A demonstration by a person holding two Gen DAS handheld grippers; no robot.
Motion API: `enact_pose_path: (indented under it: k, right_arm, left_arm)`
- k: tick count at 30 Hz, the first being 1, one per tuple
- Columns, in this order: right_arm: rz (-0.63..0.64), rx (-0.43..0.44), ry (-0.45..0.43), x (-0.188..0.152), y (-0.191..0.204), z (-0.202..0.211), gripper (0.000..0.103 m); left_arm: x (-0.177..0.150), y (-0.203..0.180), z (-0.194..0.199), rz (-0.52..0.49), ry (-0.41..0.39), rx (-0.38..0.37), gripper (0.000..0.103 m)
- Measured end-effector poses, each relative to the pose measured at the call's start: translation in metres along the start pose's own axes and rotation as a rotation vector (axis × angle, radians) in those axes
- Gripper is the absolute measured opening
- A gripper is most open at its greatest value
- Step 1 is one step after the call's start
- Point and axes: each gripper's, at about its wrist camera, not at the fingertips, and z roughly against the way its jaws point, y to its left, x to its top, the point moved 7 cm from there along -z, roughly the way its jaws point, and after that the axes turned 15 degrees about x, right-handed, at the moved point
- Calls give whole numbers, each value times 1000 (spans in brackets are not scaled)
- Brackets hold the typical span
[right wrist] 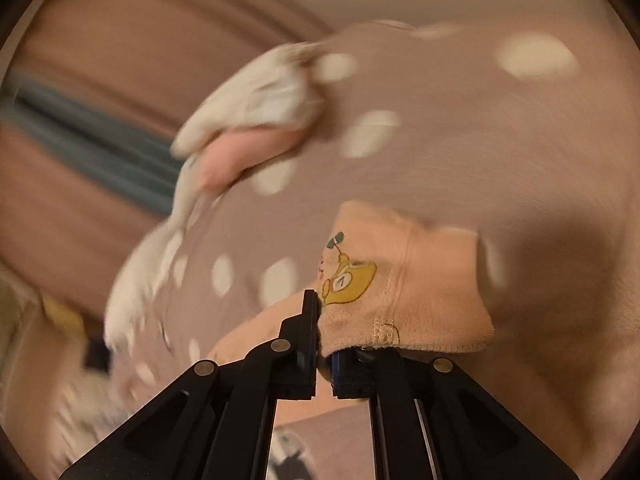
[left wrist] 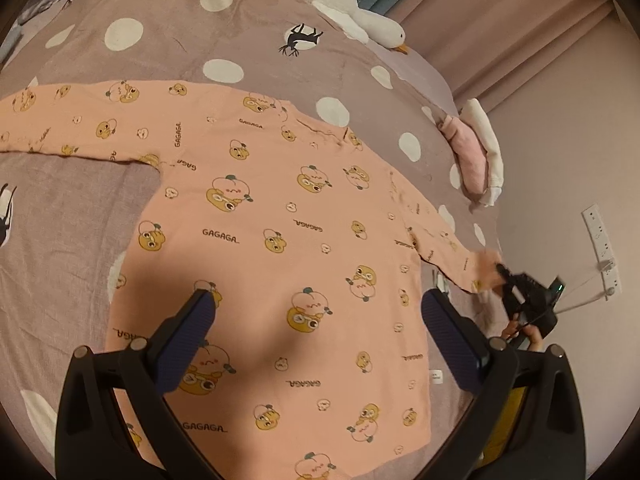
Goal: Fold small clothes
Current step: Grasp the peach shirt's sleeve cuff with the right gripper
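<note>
A peach long-sleeved shirt (left wrist: 280, 220) printed with cartoon ducks and "GAGAGA" lies flat on the dotted mauve bedspread (left wrist: 160, 20), both sleeves spread out. My left gripper (left wrist: 316, 300) hangs open over the shirt's lower body, with its blue pads (left wrist: 188, 344) wide apart and nothing between them. At the far right, my right gripper (left wrist: 500, 270) holds the end of the right sleeve. In the right wrist view that gripper (right wrist: 320, 320) is shut on the sleeve cuff (right wrist: 400, 280), which is lifted off the bed and drapes over the right finger.
A white plush goose (left wrist: 360, 12) lies at the bed's far edge. Folded pink and white clothes (left wrist: 476, 156) sit near the right edge, blurred in the right wrist view (right wrist: 248, 120). Beyond the bed are pink curtains (left wrist: 500, 12) and a wall socket strip (left wrist: 600, 248).
</note>
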Motion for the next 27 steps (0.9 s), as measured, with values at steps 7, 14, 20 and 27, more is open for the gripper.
enact_pose_path:
  k: [7,14,20,27]
  right_arm:
    - [493,-73,142,-41,157,-46,7]
    - [939,-134,308,-166,278,-141,7]
    - [1297,-333,473,-298,281,-234,7]
    - [1517,-430,669,-376,234,-255,16]
  left_arm:
    - [5,2,33,-15,-67,-46,103]
    - [26,64,51,90,-120,15,103]
    - [27,111,48,145,-105,70,103]
    - [28,127,41,144,-97,77,103]
